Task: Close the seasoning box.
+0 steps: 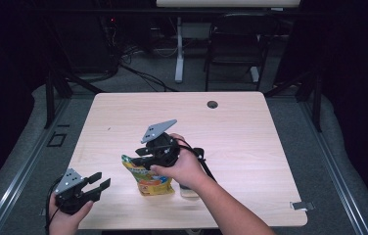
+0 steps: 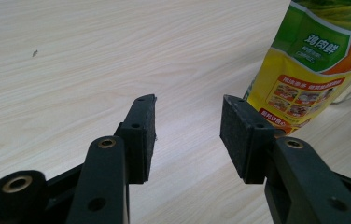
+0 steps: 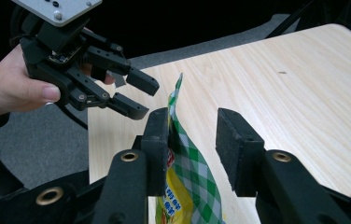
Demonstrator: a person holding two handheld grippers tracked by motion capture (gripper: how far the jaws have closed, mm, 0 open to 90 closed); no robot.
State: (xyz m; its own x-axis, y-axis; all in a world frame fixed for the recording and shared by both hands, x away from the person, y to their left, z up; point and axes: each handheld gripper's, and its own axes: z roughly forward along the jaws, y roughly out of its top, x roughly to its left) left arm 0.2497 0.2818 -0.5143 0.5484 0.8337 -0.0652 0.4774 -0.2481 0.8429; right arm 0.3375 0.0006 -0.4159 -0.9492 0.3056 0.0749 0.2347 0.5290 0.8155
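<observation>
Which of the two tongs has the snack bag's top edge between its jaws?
The right tongs: the bag rises between its open jaws. The left tongs sit apart near the table's edge, jaws empty.

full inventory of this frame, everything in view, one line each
snack pouch: 1, yellow and green with orange print, standing near the table's front edge, its top edge between the right gripper's jaws
pale flat object: 1, just right of the pouch, partly hidden by the forearm; cannot tell what it is
table: 1, light wood, middle of the high view
cable hole: 1, dark, round, near the table's far edge
chair: 1, black, behind the table
left gripper: 1, black, grey plate on top, front left corner, jaws apart with nothing between
right gripper: 1, black, over the pouch top, jaws apart
hands: 2, one on each gripper
</observation>
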